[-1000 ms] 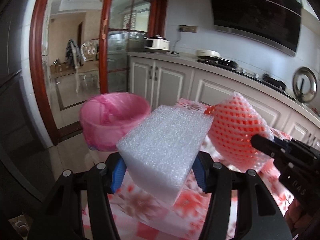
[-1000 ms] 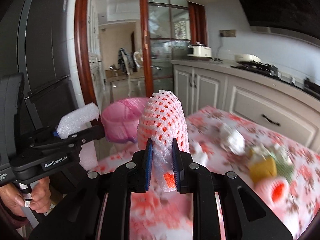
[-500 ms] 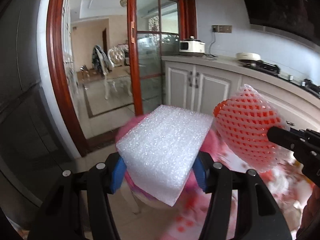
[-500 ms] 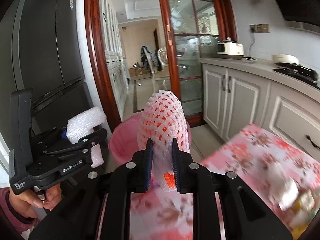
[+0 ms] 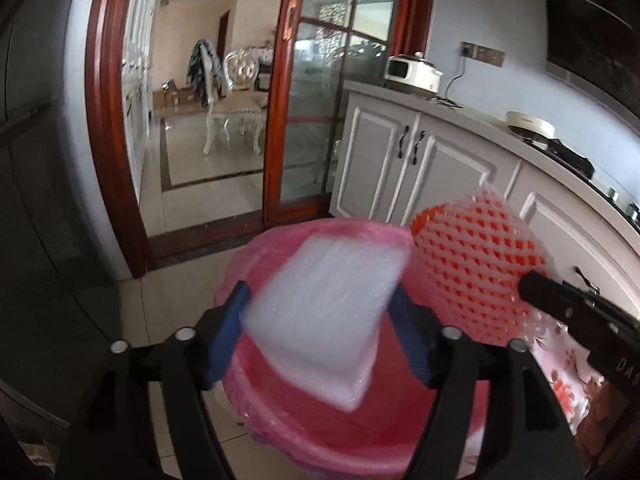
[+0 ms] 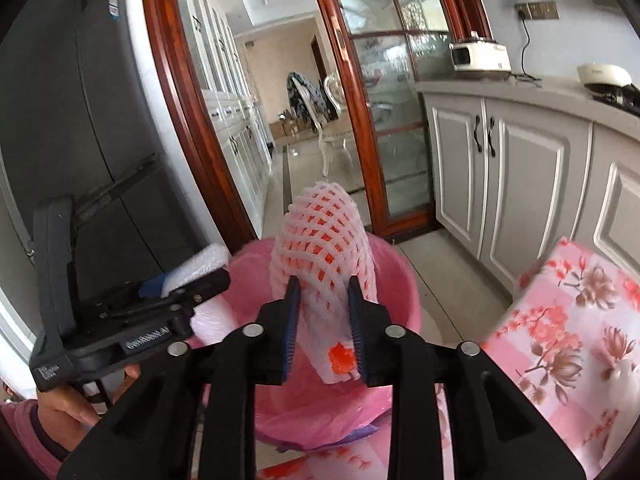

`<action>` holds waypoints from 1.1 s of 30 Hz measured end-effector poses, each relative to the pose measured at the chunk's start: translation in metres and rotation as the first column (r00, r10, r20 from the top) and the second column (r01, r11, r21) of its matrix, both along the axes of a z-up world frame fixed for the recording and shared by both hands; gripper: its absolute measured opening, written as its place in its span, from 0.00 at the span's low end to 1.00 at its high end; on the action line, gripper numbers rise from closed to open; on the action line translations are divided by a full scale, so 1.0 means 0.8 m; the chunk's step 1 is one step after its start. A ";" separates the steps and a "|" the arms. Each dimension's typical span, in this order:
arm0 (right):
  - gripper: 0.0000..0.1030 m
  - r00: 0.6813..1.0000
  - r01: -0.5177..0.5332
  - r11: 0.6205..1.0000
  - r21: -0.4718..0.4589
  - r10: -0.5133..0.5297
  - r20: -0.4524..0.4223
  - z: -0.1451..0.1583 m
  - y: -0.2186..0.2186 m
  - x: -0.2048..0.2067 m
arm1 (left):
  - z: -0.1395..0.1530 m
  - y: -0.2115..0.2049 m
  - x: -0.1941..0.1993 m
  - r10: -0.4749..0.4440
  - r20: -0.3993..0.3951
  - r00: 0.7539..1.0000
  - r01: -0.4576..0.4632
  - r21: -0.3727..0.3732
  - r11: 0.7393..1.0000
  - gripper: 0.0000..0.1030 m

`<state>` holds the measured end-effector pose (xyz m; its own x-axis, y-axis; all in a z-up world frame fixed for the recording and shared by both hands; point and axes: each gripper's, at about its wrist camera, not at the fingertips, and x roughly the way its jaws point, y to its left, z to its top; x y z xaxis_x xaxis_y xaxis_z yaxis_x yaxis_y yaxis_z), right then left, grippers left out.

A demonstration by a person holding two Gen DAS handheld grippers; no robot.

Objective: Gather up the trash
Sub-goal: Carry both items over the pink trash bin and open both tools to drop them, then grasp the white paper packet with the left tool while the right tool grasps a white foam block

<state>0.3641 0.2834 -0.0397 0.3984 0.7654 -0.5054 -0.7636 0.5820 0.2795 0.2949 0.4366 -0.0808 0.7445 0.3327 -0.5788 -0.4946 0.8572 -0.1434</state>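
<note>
Two pieces of trash sit over the pink-lined bin [image 5: 280, 420]. Between the left gripper's [image 5: 320, 324] opening jaws lies a white foam block [image 5: 328, 312], motion-blurred, its sides clear of the blue pads. Just right of it, the red-and-white foam net [image 6: 324, 248] stands between the right gripper's [image 6: 322, 332] opening jaws; pad contact cannot be told. A floral tablecloth [image 6: 568, 320] lies further right.

The mouth of the round pink bag-lined bin [image 6: 400, 292] lies open below. The white foam block [image 5: 324, 312] and red-and-white foam net sleeve [image 6: 320, 240] hang over it. The floral-clothed table [image 6: 568, 320] closes the right; bare tiled floor [image 5: 176, 304] lies left.
</note>
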 end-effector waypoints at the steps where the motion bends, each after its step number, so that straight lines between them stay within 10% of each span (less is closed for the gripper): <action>1: 0.44 1.000 0.004 1.000 -0.003 -0.004 -0.005 -0.006 0.000 0.002 | -0.003 0.004 0.001 0.003 0.003 1.000 -0.003 -0.012 1.000 0.74; 17: 0.52 0.991 0.097 0.995 -0.005 -0.096 0.092 0.023 -0.095 -0.085 | 0.045 -0.095 -0.094 0.027 0.051 0.998 -0.036 0.192 0.981 0.84; 33: 0.56 0.938 0.326 0.944 -0.040 -0.318 0.136 0.018 -0.332 -0.244 | 0.040 -0.327 -0.209 -0.234 0.062 0.970 0.226 0.123 0.966 0.90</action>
<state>0.1688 0.0176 -0.0249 0.6820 0.5546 -0.4767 -0.5590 0.8156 0.1493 0.1279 0.1746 -0.0492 0.8488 0.2081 -0.4859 -0.2736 0.9595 -0.0669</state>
